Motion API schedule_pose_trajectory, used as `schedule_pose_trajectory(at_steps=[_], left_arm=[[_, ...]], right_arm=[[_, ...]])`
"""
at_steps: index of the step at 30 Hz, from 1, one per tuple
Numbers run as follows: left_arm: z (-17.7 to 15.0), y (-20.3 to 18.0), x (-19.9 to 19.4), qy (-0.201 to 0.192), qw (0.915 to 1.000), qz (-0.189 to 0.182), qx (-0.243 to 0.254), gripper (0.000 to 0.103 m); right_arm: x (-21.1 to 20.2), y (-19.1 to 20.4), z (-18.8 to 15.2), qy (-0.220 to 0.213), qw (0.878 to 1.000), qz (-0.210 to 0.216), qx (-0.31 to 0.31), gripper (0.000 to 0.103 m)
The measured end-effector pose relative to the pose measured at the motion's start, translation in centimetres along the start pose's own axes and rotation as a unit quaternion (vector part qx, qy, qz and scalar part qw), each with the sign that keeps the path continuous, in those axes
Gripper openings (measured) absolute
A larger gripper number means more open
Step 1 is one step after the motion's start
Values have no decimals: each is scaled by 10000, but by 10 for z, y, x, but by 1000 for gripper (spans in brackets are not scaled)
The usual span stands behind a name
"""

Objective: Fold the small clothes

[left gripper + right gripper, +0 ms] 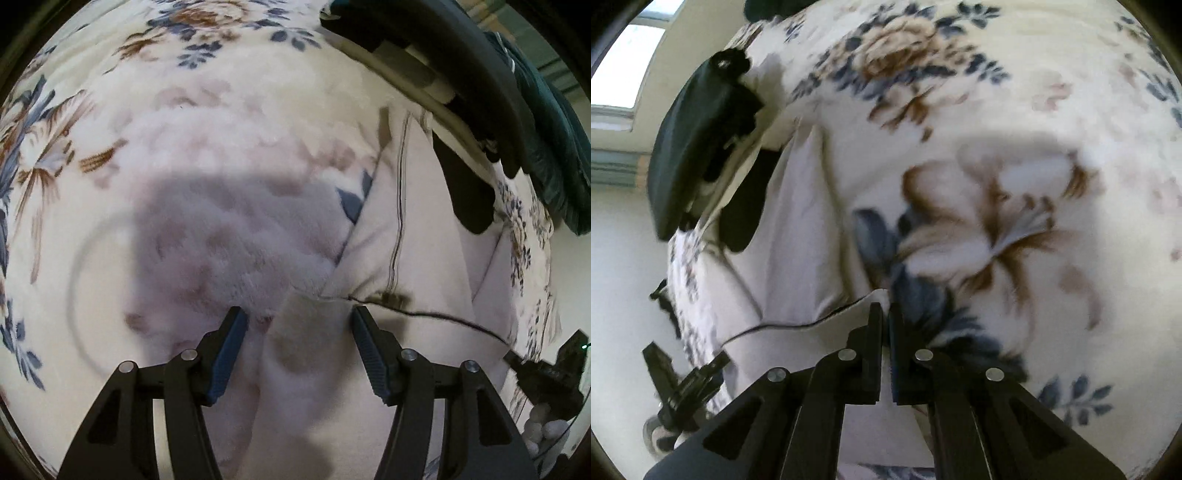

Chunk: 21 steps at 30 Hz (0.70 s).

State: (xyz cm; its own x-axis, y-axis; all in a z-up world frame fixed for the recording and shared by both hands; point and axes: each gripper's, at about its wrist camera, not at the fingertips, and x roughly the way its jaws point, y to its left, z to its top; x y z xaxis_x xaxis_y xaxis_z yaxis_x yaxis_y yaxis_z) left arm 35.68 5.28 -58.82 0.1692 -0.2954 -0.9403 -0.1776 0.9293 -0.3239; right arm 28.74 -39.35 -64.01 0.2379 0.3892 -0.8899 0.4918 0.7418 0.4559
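While your left claw [297, 325] hangs with its jaws spread wide, a fold of the white garment [306, 354] rises between its blue-padded fingers [231, 354] without being pinched. That garment is pale and fuzzy with faint pinkish spots, and it lies spread on the floral blanket [55, 158] just ahead of the claw, partly in shadow. To its right sits a smooth white pillow [436, 236] edged with a thin dark line, and a thin black cable [443, 315] runs across it.

Your right claw [885, 314] is nearly closed, its jaws pressed on a thin white edge of cloth [881, 295] at the tips; the blur makes it hard to say whether that edge belongs to the garment. Beyond it the blanket [997, 221] shows a large brown and blue flower. A black device [698, 140] lies at the pillow's [801, 229] far left end.
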Motion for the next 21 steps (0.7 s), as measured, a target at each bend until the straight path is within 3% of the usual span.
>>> schedule_pose_trajectory(at_steps=[2, 5, 6, 7, 8, 9, 14, 16, 18, 21], left_arm=[[7, -2, -12, -71, 10000, -49, 16, 57], [27, -13, -32, -204, 9995, -172, 143, 58], [35, -18, -36, -218, 9994, -204, 201, 58], [47, -26, -38, -209, 9989, -286, 293, 65], [56, -34, -37, -199, 9986, -331, 368, 73], [66, -42, -35, -202, 9983, -322, 449, 74], [118, -82, -2, -248, 9940, -57, 1063, 74], [136, -97, 22, -158, 9894, 133, 1437, 74], [146, -107, 43, -51, 9846, 359, 1710, 74], [153, -114, 59, -89, 9793, 246, 2007, 67]], right_arm=[[10, 2, 5, 377, 9992, -112, 53, 4], [7, 5, 16, 551, 9981, -214, 171, 19], [2, 9, 21, 491, 9983, -269, 176, 32], [-6, 15, 31, 357, 9990, -218, 187, 42], [-9, 21, 38, 304, 9992, -169, 189, 46], [-10, 26, 45, 301, 9992, -189, 182, 52], [6, 71, 111, 165, 9992, -331, -145, 52], [25, 91, 139, 192, 9985, -363, -367, 60], [41, 104, 159, 204, 9972, -433, -572, 60], [72, 125, 183, 318, 9922, -722, -966, 60]])
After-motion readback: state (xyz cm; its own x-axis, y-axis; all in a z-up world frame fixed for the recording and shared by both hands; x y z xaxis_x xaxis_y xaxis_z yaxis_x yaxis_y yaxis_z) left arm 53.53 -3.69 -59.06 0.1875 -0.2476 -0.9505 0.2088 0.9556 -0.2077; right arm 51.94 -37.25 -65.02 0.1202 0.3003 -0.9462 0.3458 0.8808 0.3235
